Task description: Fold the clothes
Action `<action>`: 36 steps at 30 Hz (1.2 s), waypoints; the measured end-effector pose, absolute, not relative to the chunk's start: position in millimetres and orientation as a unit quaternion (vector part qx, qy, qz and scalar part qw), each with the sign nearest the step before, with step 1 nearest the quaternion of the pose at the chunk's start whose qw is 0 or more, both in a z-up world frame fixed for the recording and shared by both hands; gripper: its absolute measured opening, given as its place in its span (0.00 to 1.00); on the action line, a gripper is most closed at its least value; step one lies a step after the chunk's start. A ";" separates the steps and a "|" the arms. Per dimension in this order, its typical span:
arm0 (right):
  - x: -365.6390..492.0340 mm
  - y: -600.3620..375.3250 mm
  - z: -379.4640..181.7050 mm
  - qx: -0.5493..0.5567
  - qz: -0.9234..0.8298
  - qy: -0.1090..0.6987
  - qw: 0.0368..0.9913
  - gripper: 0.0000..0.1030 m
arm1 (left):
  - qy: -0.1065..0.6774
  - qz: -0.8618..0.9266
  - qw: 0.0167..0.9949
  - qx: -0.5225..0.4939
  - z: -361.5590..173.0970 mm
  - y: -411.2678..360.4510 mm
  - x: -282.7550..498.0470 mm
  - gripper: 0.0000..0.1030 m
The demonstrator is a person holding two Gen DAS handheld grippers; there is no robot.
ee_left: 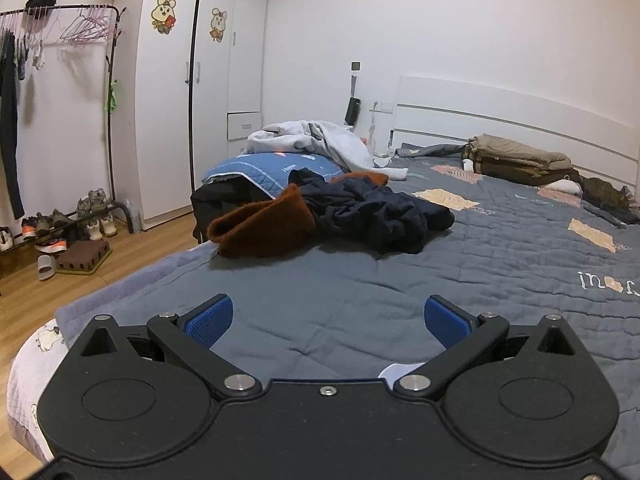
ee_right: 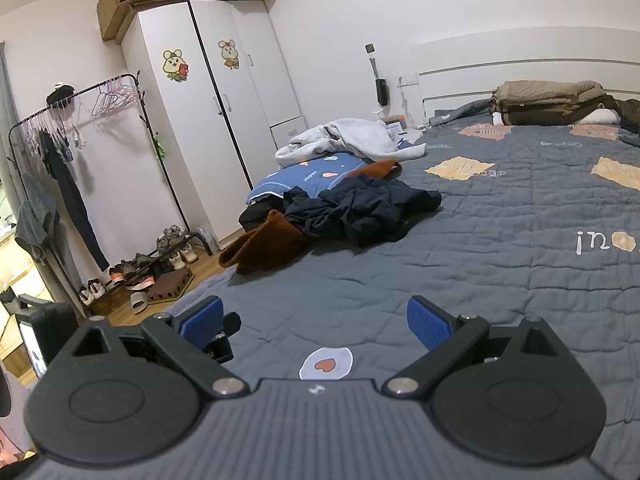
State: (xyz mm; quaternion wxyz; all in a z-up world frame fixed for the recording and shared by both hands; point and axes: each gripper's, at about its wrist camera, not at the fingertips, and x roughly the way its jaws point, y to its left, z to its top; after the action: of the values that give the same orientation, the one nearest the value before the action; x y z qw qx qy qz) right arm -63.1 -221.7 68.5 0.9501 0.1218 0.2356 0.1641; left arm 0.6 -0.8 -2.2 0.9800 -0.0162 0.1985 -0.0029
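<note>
A heap of unfolded clothes lies on the grey quilted bed (ee_left: 360,300) ahead of both grippers: a crumpled navy garment (ee_left: 376,212) (ee_right: 360,208), a rust-brown knit piece (ee_left: 260,224) (ee_right: 268,244) and, further back, a light grey sweatshirt (ee_left: 320,140) (ee_right: 352,136) on a blue pillow (ee_left: 264,168). My left gripper (ee_left: 328,320) is open, well short of the heap, with only quilt between its blue pads. The right gripper (ee_right: 316,320) is open too, hovering over the bed (ee_right: 480,260) with nothing held.
Folded khaki and brown blankets (ee_left: 520,160) (ee_right: 552,100) sit by the white headboard (ee_left: 520,116). A white wardrobe (ee_right: 208,112), a clothes rack (ee_left: 60,40) with hangers and a row of shoes (ee_left: 60,228) stand left of the bed on the wooden floor.
</note>
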 end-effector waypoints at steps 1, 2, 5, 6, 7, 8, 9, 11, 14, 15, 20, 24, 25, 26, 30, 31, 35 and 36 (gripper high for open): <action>-63.2 -221.7 68.5 0.122 0.164 0.236 0.950 0.95 | 0.198 -0.003 0.980 -0.015 -2.4 -1.1 0.5 1.00; -63.2 -221.7 68.6 0.122 0.164 0.236 0.950 0.95 | 0.199 -0.003 0.980 -0.015 -2.6 -1.1 0.6 1.00; -63.4 -221.8 68.6 0.121 0.164 0.235 0.950 0.95 | 0.199 -0.003 0.980 -0.015 -3.0 -0.9 0.5 1.00; -63.4 -221.9 68.7 0.121 0.164 0.235 0.950 0.95 | 0.199 -0.002 0.980 -0.015 -3.0 -0.8 0.5 1.00; -63.5 -221.9 68.7 0.121 0.164 0.235 0.950 0.95 | 0.199 -0.002 0.980 -0.015 -3.0 -0.7 0.4 1.00; -63.5 -221.9 68.7 0.121 0.164 0.235 0.950 0.95 | 0.200 -0.002 0.980 -0.016 -2.7 -0.7 0.3 1.00; -63.6 -222.0 68.8 0.121 0.164 0.235 0.950 0.95 | 0.200 -0.002 0.980 -0.016 -2.4 -0.8 0.1 1.00; -63.6 -221.5 68.7 0.121 0.165 0.235 0.950 0.95 | 0.201 -0.003 0.980 -0.015 -1.8 -1.4 -0.4 1.00; -63.5 -221.3 68.7 0.121 0.164 0.236 0.950 0.95 | 0.199 -0.002 0.980 -0.013 -1.0 -2.0 -0.9 1.00; -63.4 -221.1 68.7 0.121 0.164 0.236 0.950 0.95 | 0.199 -0.003 0.980 -0.013 -1.1 -1.9 -0.7 1.00; -63.0 -220.8 67.5 0.120 0.164 0.236 0.950 0.95 | 0.201 -0.003 0.979 -0.014 -1.9 -1.6 0.1 1.00; -62.1 -220.8 66.6 0.120 0.164 0.238 0.950 0.95 | 0.202 -0.003 0.979 -0.013 -1.9 -1.6 0.8 1.00; -62.0 -220.7 66.4 0.120 0.164 0.238 0.950 0.95 | 0.202 -0.003 0.979 -0.013 -2.0 -1.4 0.9 1.00; -61.8 -220.7 66.2 0.120 0.164 0.238 0.950 0.95 | 0.202 -0.003 0.979 -0.013 -2.2 -1.0 0.9 1.00; -62.0 -220.6 65.6 0.120 0.164 0.239 0.950 0.95 | 0.202 -0.004 0.979 -0.014 -2.7 -0.6 1.5 1.00; -62.0 -220.5 65.6 0.120 0.164 0.239 0.950 0.95 | 0.202 -0.004 0.979 -0.014 -2.7 -0.8 1.7 1.00; -61.7 -220.7 65.6 0.120 0.164 0.239 0.949 0.95 | 0.202 -0.004 0.979 -0.013 -2.9 -1.5 1.5 1.00; -61.8 -220.8 65.6 0.120 0.164 0.239 0.950 0.95 | 0.202 -0.004 0.979 -0.012 -3.0 -1.6 1.5 1.00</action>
State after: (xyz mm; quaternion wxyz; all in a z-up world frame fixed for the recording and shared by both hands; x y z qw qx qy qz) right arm -61.8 -220.8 65.6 0.9495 0.1203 0.2386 0.1643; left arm 1.5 -1.6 -3.0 0.9794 -0.0124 0.2015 -0.0041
